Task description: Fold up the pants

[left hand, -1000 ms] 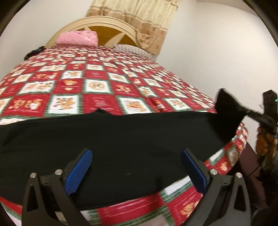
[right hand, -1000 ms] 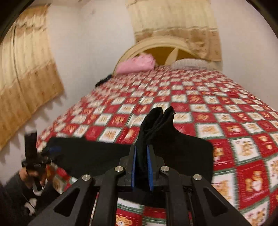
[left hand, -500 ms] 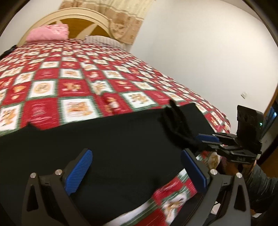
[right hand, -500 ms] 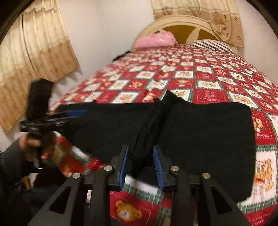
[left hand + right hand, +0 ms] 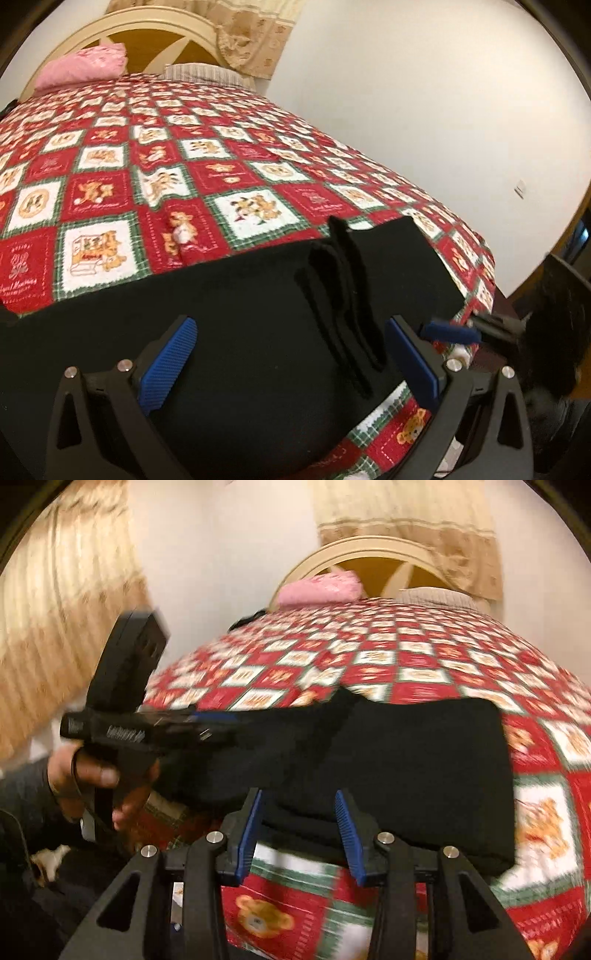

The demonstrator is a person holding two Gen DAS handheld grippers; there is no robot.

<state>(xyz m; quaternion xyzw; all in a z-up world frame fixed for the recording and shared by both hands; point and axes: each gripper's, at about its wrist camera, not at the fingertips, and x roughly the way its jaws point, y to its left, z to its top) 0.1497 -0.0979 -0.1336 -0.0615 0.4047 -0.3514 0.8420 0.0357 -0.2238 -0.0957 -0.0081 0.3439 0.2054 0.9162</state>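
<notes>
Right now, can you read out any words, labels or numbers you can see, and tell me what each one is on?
Nothing reads for certain.
Script lettering on the red squares of the bedspread: too small and soft to read.
White print on the side of the left gripper, seen in the right wrist view: blurred, unreadable.
The black pants and the right gripper: no text visible.

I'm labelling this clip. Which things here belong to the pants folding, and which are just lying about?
Part of the job:
black pants
left gripper, jaws open
right gripper, jaws open
bedspread, the folding surface

Lying about:
pink pillow
striped pillow
curtain
</notes>
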